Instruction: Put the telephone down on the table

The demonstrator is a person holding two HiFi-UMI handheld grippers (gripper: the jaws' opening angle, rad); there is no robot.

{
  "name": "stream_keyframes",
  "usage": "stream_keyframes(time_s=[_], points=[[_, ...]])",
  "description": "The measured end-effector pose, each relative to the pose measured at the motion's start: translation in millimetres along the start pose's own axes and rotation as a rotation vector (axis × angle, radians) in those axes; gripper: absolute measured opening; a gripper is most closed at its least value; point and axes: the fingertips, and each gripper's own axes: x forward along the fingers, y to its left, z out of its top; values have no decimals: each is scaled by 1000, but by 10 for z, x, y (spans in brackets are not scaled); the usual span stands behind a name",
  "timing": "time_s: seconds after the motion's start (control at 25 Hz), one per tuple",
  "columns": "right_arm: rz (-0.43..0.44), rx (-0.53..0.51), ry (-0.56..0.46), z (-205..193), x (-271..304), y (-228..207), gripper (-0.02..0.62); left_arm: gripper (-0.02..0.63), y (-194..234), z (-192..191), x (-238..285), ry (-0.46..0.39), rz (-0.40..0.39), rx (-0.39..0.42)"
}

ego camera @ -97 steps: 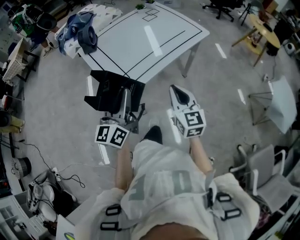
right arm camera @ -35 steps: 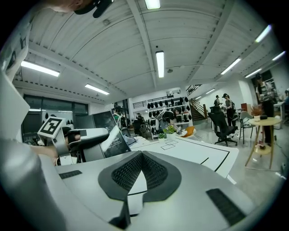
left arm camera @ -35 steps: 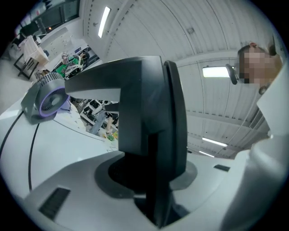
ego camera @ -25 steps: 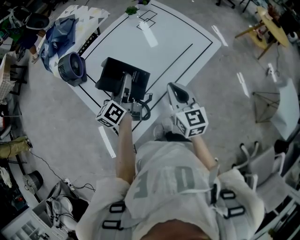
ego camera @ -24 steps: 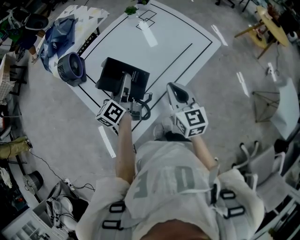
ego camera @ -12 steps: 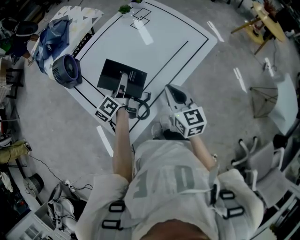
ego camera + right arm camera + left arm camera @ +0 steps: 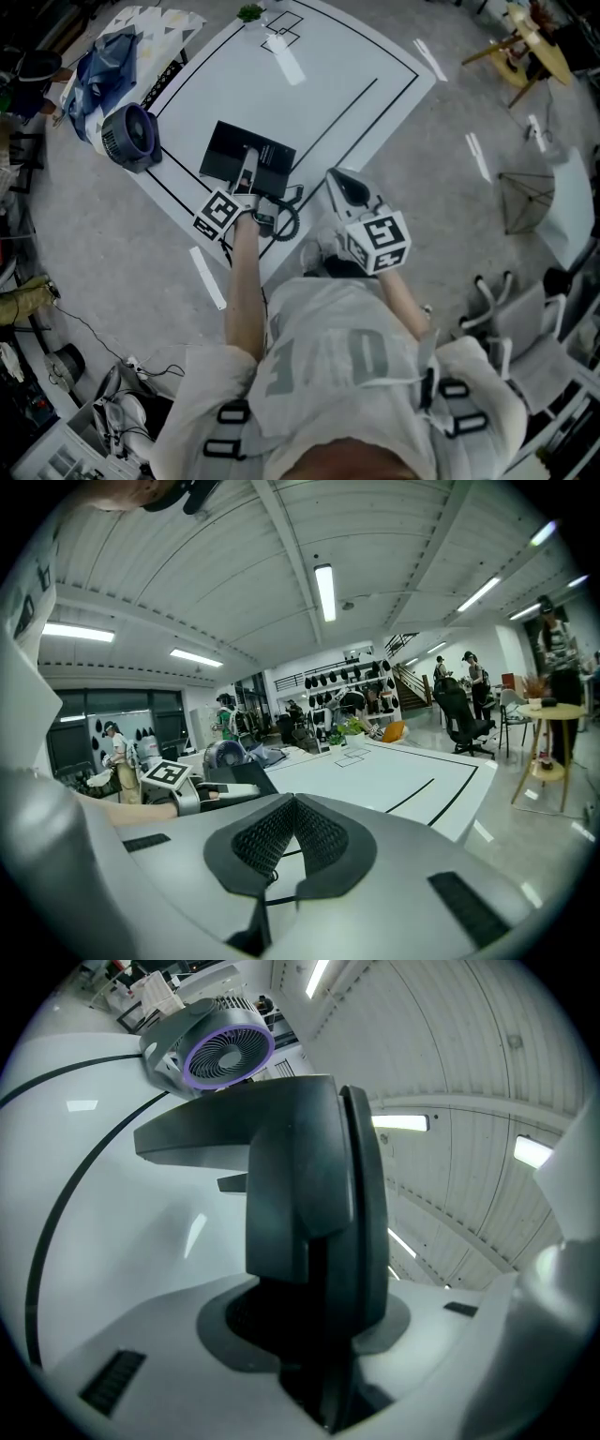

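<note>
We see white table [image 7: 319,84], black lines across; black telephone [image 7: 222,155] at its near left part, contact unclear; our left gripper [image 7: 248,167] clamped on telephone; our right gripper [image 7: 339,180] closed, empty, by table edge

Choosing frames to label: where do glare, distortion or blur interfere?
Head view: a glare streak on the table. Left gripper view: fisheye bends the black line; the telephone fills it, dark and soft. Right gripper view: ceiling lamp blown out.

The telephone [image 7: 225,155] over the table [image 7: 347,56], fan [image 7: 129,139] left of it
</note>
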Motion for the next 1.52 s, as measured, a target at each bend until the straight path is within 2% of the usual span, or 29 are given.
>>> stream_keyframes(time_s=[0.32, 0.6, 0.88, 1.28, 1.52], points=[[10, -4, 7, -19, 42, 56, 8, 150, 114, -55, -5, 23, 30, -24], [13, -6, 7, -40, 34, 102, 8, 150, 198, -53, -13, 35, 61, -87], [6, -9, 6, -42, -24, 101, 8, 150, 177, -50, -16, 40, 51, -101], [16, -7, 7, -46, -32, 160, 8, 155, 148, -75, 4, 89, -18, -163], [16, -11, 9, -22, -36, 179, 8, 158, 140, -52, -19, 100, -27, -174]])
